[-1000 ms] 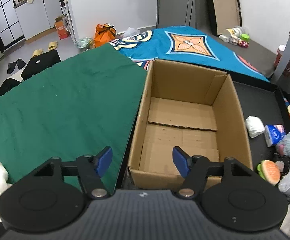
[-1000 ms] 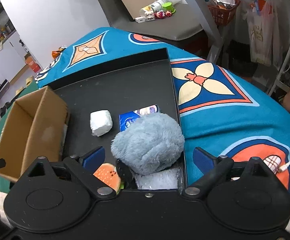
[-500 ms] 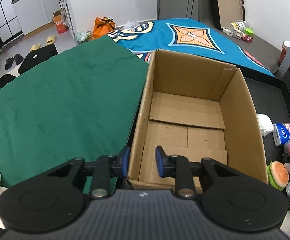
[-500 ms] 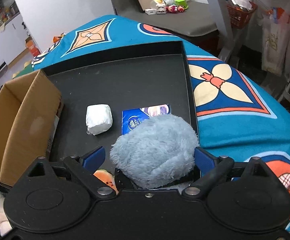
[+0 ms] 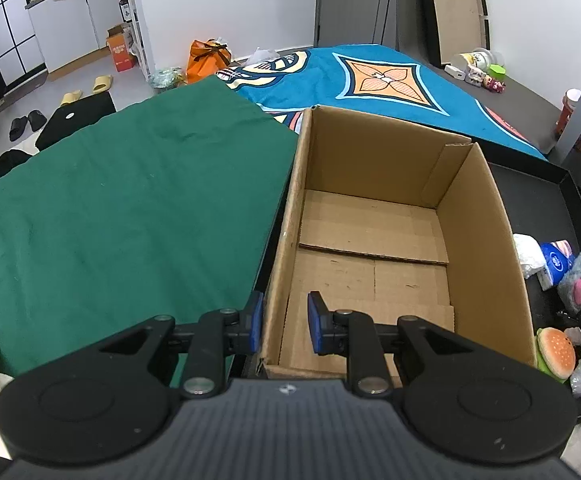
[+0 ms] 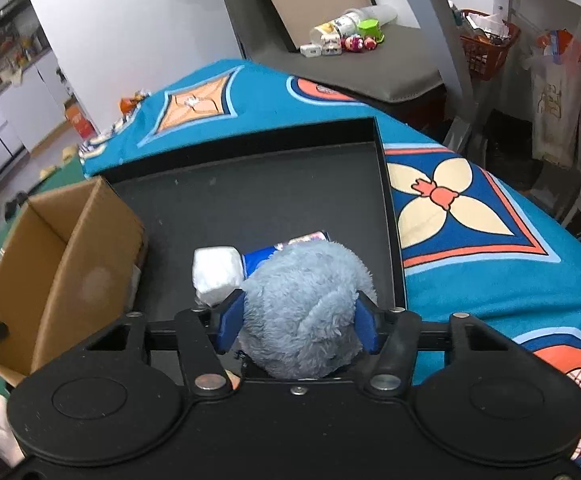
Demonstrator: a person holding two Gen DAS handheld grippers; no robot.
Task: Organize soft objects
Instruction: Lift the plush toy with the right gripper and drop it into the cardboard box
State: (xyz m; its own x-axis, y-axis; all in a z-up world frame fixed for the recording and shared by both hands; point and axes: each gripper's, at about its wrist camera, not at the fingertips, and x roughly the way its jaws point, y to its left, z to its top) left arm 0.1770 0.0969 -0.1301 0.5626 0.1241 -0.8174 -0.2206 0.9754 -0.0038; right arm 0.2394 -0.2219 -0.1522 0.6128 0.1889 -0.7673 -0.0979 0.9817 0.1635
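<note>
The right gripper [image 6: 296,322], wide apart a second ago, is closing onto the blue plush toy [image 6: 304,308] at lower centre; the left gripper [image 5: 284,322] is now clamped on the cardboard box [image 5: 286,240] wall, so transfer looks near.

The cardboard box [image 5: 374,240] was plain brown inside and out. Beside it lay a dark green cloth [image 5: 130,208], and beyond it a bright blue blanket [image 6: 470,216] patterned with orange diamonds and a cream four-petal flower edged in navy and coral. The tray [image 6: 266,196] was black. In it sat a grey-blue plush toy [image 6: 304,308] with a pink patch, a white wrapped bundle [image 6: 214,272], a blue and white tissue pack [image 5: 554,260] and a burger toy [image 5: 556,350] in tan, orange and green. Both grippers were black with blue pads [image 5: 255,320].
</note>
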